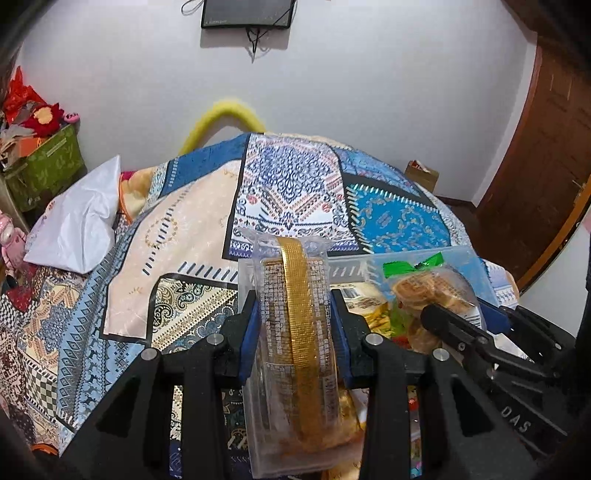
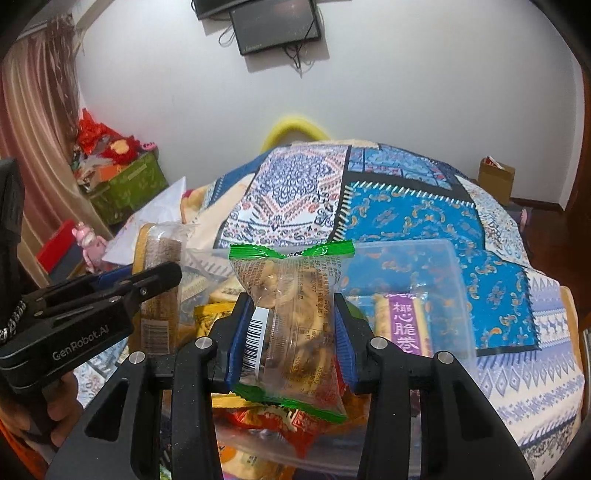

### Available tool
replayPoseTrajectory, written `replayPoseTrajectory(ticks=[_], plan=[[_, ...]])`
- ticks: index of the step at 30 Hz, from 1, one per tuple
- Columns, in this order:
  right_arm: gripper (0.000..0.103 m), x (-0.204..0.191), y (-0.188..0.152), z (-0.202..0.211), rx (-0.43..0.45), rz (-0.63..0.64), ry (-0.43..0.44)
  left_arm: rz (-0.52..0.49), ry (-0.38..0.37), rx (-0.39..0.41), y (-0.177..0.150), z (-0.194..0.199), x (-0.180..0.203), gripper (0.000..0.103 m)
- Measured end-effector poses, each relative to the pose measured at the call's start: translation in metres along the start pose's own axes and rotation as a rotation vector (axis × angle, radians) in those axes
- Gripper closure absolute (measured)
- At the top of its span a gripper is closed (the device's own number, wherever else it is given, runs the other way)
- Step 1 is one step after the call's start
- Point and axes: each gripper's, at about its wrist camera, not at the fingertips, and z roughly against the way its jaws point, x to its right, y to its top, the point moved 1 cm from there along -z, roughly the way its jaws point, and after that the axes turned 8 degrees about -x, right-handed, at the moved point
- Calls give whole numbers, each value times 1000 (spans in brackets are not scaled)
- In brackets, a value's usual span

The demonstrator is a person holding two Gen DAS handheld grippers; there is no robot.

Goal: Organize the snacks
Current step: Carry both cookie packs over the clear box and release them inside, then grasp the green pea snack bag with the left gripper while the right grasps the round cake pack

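Left gripper point(image 1: 295, 325) clamped on a tall clear packet with a gold band point(image 1: 295, 350); blue pads press both its sides, packet upright, held above the patchwork bedspread point(image 1: 192, 206). Same packet shows in the right wrist view point(image 2: 160, 291), at left beside the left gripper's black finger point(image 2: 147, 284). Right gripper point(image 2: 288, 332) clamped on a clear cookie packet with green crimped ends point(image 2: 291, 317); barcode faces the camera on its left side, round biscuits visible inside. This packet is held over the clear plastic bin point(image 2: 454, 288), which sits on the bedspread. In the left wrist view the cookie packet point(image 1: 428, 291) appears to the right, near the bin's far wall point(image 1: 458, 258), with the right gripper's finger point(image 1: 450, 325) across it. Bin contents, right wrist view: purple-labelled wafer roll pack point(image 2: 406, 325) toward the right, yellow packets point(image 2: 210, 317) toward the left, red wrapper point(image 2: 295, 432) beneath the held cookie packet. The two grippers are near each other, left one just outside the bin's left edge. Background: white plastic bag point(image 1: 81, 225) on the bed at left, green storage box point(image 1: 48, 166) against the wall, dark wall-mounted screen point(image 1: 247, 13), brown door point(image 1: 546, 147) at right, cardboard box point(image 2: 496, 179) on the floor.
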Motion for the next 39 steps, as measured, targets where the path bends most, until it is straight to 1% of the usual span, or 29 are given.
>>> replayPoseTrajectory(ticks=[6,9,12,14,16,17,18,19,22,24,27,30,32,39], plan=[[65,-2,0,-8,-17,13,-19,11,19,-55,-6,-20,-4,67],[64,-1,1,-12,-22,22,-29,15,10,-58,-9,-20,-5,67],[63,-1,1,-13,-32,24,-30,7,12,-60,-10,-17,-3,64],[62,-2,2,-13,-41,27,-47,7,-2,-63,-11,-11,-3,57],[59,-3,2,-12,-51,33,-53,8,-5,-48,-12,-2,-3,53],[56,-3,1,-11,-54,33,-52,5,-8,-40,-13,2,-3,54],[50,-3,1,-9,-55,29,-49,1,-11,-34,-14,7,-3,53],[46,-2,0,-6,-50,24,-43,-4,-12,-26,-16,13,-3,53],[46,-4,-2,9,-17,29,-48,-8,-12,-19,-20,27,-4,53],[45,-4,-5,18,-11,34,-40,-7,-17,-15,-25,37,-5,53],[44,-5,-12,32,-1,41,-35,-11,-23,-16,-34,52,-7,53],[39,-7,-22,44,3,51,-36,-23,-21,-31,-50,63,-8,53],[38,-9,-31,51,2,58,-33,-28,-16,-44,-62,67,-9,53],[37,-13,-63,54,-51,69,-20,-46,-42,-148,-115,65,-12,53]])
